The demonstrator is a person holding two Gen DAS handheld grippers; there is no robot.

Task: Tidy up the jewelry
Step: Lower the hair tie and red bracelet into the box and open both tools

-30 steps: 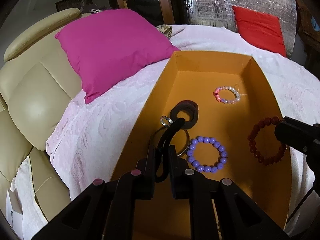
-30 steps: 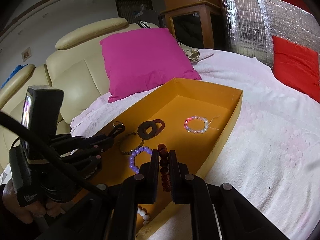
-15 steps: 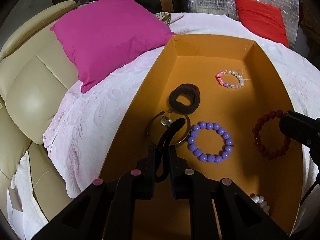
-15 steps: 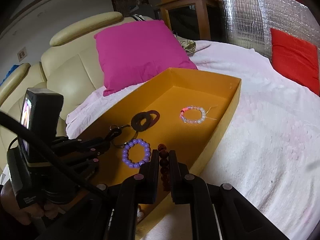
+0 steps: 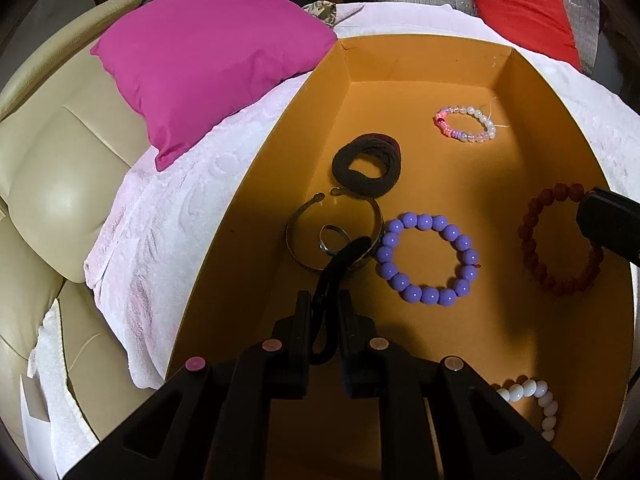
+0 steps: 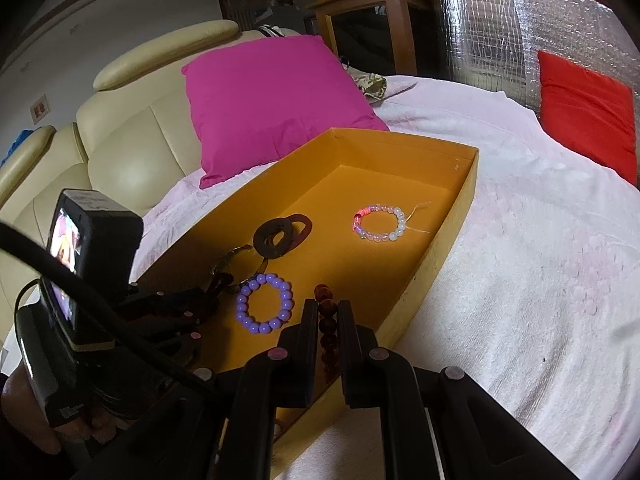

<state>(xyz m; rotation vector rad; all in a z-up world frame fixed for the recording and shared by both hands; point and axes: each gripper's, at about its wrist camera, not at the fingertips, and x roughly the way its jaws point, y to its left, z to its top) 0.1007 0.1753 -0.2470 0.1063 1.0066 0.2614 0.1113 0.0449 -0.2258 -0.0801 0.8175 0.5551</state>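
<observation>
Pink blanket [image 5: 168,216] is covering the bed, with a magenta pillow [image 5: 216,60] lying against a cream sofa [image 5: 52,168] and the orange box [image 5: 400,68] sitting on top. Left wrist view: left tool [image 5: 325,308] is hovering over the box floor, fingers nearly closed and pinching a black hair tie [image 5: 340,264]. Just ahead a metal bangle [image 5: 298,240] is lying with a silver ring [image 5: 332,236] inside it, a black hair-tie pile [image 5: 368,164] beyond, a purple bead bracelet [image 5: 428,256] beside the bangle, a pink-white bracelet [image 5: 466,124] farther back, and a white bead bracelet [image 5: 532,400] in the near right corner. Dark red bead bracelet [image 5: 556,240] is hanging at the right tool's tip.

Right wrist view: right tool [image 6: 325,320] is gripping the dark red bead bracelet [image 6: 326,312] between nearly closed fingers, over the near box edge. Left tool [image 6: 208,284] is reaching in from the left, beside the purple bead bracelet [image 6: 264,304]. Red cushion [image 6: 588,112] is lying at far right.
</observation>
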